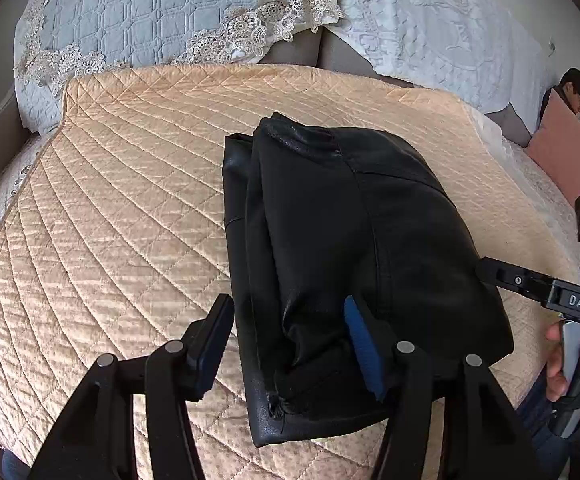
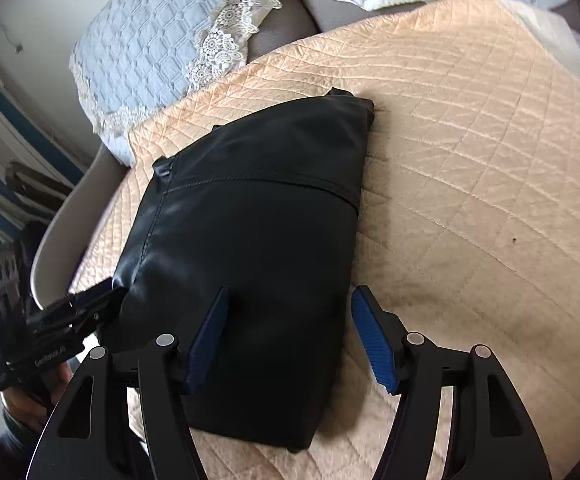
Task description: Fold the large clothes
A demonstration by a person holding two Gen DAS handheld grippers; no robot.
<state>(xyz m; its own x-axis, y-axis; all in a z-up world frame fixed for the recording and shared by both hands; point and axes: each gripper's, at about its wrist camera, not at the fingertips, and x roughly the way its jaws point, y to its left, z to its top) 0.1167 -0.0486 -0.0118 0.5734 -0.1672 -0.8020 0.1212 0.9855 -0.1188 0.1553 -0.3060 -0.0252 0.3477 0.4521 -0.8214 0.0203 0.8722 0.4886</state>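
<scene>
My left gripper (image 1: 285,344) hangs released over the near end of the folded black leather jacket (image 1: 354,248), which lies mid-frame on the peach quilted bedspread (image 1: 129,208). My right gripper (image 2: 290,336) is spread wide too, grasping nothing, above the jacket's near right edge.
</scene>
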